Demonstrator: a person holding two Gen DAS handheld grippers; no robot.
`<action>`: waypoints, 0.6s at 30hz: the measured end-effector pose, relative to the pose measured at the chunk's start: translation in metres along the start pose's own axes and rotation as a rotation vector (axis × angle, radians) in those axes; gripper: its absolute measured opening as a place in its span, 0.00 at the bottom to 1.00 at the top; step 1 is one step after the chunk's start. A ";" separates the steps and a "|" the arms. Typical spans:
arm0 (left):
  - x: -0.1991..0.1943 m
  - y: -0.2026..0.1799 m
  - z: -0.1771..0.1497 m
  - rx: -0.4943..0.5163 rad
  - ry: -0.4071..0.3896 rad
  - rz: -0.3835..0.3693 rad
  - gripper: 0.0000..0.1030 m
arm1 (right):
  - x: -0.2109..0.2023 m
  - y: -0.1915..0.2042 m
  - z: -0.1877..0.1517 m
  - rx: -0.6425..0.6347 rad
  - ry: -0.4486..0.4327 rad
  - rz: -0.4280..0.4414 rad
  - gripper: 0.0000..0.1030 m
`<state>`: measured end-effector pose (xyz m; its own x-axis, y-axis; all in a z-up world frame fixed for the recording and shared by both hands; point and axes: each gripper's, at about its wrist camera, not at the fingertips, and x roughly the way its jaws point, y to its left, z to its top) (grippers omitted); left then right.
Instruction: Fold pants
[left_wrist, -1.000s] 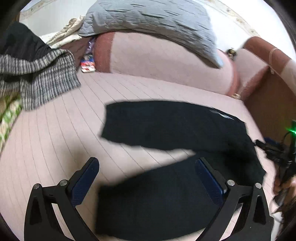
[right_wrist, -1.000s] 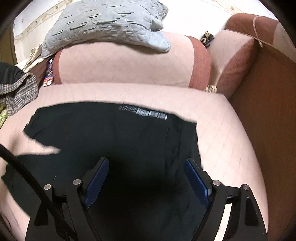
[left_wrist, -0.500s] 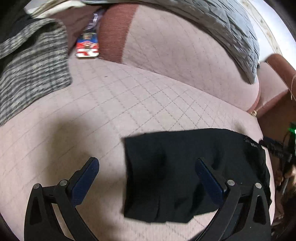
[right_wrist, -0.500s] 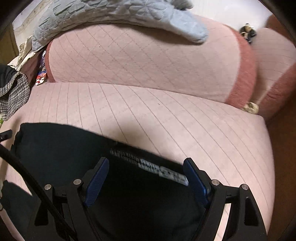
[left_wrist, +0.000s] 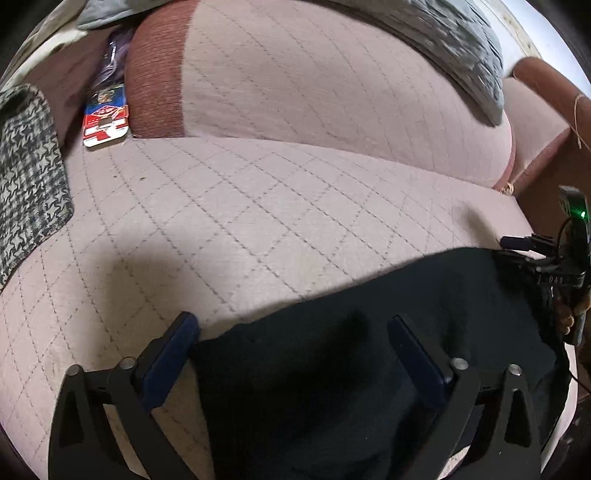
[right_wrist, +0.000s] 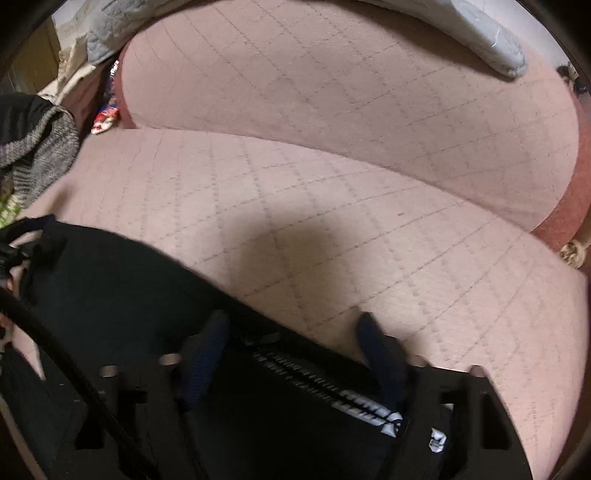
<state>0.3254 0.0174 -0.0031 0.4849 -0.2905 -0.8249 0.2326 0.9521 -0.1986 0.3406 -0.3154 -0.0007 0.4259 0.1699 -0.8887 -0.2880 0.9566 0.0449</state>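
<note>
Pants (left_wrist: 369, 369): black, lying on the pink quilted sofa seat (left_wrist: 221, 221) at its near edge; we see white print by the right gripper. Left gripper (left_wrist: 295, 354): jaws closing, pants' corner between them, pads not yet pressing. Right gripper (right_wrist: 295, 354): jaws closing over the printed edge, blurred. Houndstooth cloth (left_wrist: 29, 177) far left; grey quilt (left_wrist: 461, 48) atop the backrest.

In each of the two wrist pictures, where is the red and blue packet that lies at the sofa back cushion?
Left wrist view: the red and blue packet is sharp at upper left, beside the cushion's dark red end.
Right wrist view: it is small and blurred at far upper left.
Shared landmark: the checked grey cloth lies just left of it in both.
</note>
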 end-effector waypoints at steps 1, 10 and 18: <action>-0.003 -0.003 0.000 0.025 -0.004 0.018 0.49 | -0.003 0.003 -0.001 0.004 -0.001 0.038 0.31; -0.014 0.002 0.002 -0.010 -0.004 0.021 0.14 | -0.015 0.021 -0.002 0.026 0.012 0.017 0.05; -0.101 -0.027 -0.051 0.003 -0.169 0.165 0.70 | -0.104 0.091 -0.073 0.003 -0.179 -0.260 0.71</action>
<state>0.2266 0.0256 0.0590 0.6510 -0.1428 -0.7456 0.1407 0.9878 -0.0663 0.2069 -0.2637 0.0627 0.6296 -0.0421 -0.7758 -0.1470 0.9740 -0.1721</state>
